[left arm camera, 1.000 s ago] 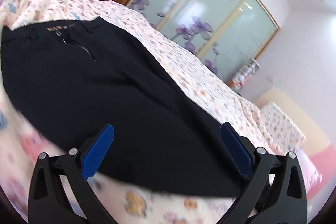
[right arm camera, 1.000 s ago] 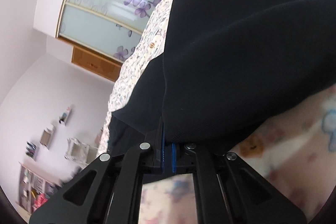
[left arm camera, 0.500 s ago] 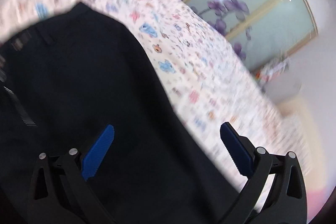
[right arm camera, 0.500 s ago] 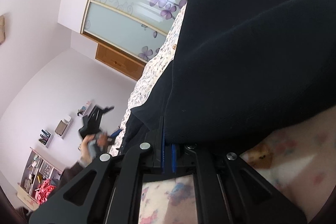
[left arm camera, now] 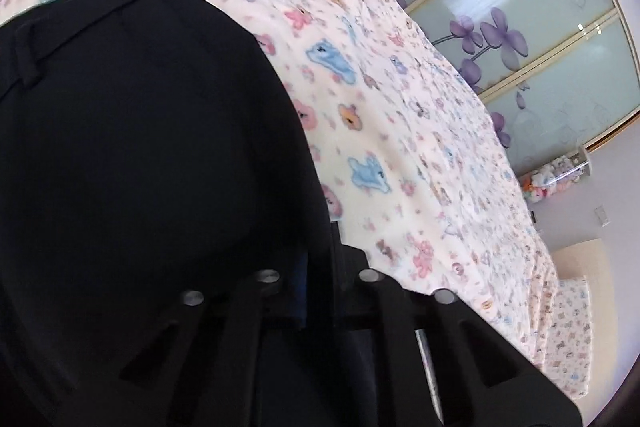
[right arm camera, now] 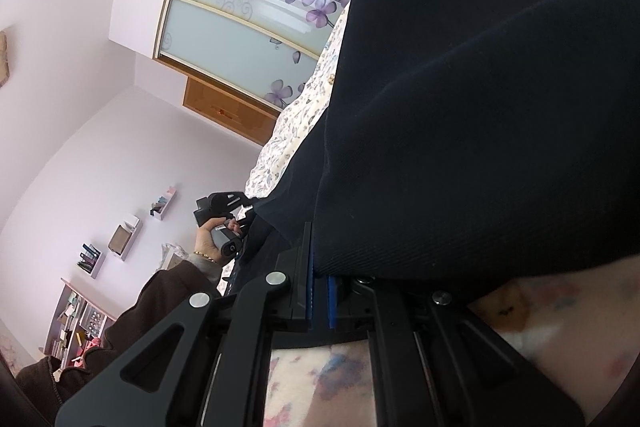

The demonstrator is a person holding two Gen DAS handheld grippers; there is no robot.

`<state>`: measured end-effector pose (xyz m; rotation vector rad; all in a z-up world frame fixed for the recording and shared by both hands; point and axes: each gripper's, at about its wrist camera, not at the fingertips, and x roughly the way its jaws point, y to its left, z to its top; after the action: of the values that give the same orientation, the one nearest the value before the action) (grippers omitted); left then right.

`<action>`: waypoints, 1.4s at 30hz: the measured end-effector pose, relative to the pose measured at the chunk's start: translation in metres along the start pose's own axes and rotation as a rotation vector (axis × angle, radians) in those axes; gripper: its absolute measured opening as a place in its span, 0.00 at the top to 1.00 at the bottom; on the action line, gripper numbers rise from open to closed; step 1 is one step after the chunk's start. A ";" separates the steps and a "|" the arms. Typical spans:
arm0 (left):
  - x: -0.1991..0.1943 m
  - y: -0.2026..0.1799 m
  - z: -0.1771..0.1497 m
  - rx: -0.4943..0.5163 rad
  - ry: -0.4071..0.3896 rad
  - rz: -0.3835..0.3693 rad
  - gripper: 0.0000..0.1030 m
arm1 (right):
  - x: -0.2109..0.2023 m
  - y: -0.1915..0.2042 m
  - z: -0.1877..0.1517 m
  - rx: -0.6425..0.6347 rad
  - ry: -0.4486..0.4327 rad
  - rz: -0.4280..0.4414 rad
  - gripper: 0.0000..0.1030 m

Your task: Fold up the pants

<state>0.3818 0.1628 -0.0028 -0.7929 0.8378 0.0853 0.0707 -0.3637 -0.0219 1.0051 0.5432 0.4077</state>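
My right gripper (right arm camera: 320, 301) has its jaws pressed together on the near edge of the black pants (right arm camera: 480, 107); the cloth begins directly at the blue pads and rises away from me in a thick fold. My left gripper (left arm camera: 316, 291) has just been closing, and its jaws now pinch the pants' side edge near the waistband (left arm camera: 80, 15). The pants lie on the flowered bedsheet (left arm camera: 400, 131), their long axis running from one gripper to the other. In the right view my left hand (right arm camera: 208, 239) sits far along that edge. I judge that both ends are held, so the next move is lifting them together.
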 end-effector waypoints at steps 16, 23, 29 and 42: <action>-0.258 0.111 -0.125 0.020 -0.371 -0.139 0.93 | -0.044 0.021 0.017 -0.077 -0.117 -0.034 0.95; -0.249 0.194 -0.192 -0.099 -0.318 -0.079 0.93 | -0.052 0.007 0.014 -0.022 -0.112 -0.116 0.95; -0.261 0.186 -0.207 -0.069 -0.422 -0.113 0.58 | -0.058 0.015 0.009 -0.023 -0.040 -0.222 0.90; -0.286 0.172 -0.216 0.004 -0.561 -0.107 0.02 | -0.170 -0.005 0.027 0.310 -0.177 -0.158 0.49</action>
<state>-0.0125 0.2094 0.0053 -0.7568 0.2646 0.2003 -0.0486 -0.4789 0.0261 1.2721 0.5312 0.0925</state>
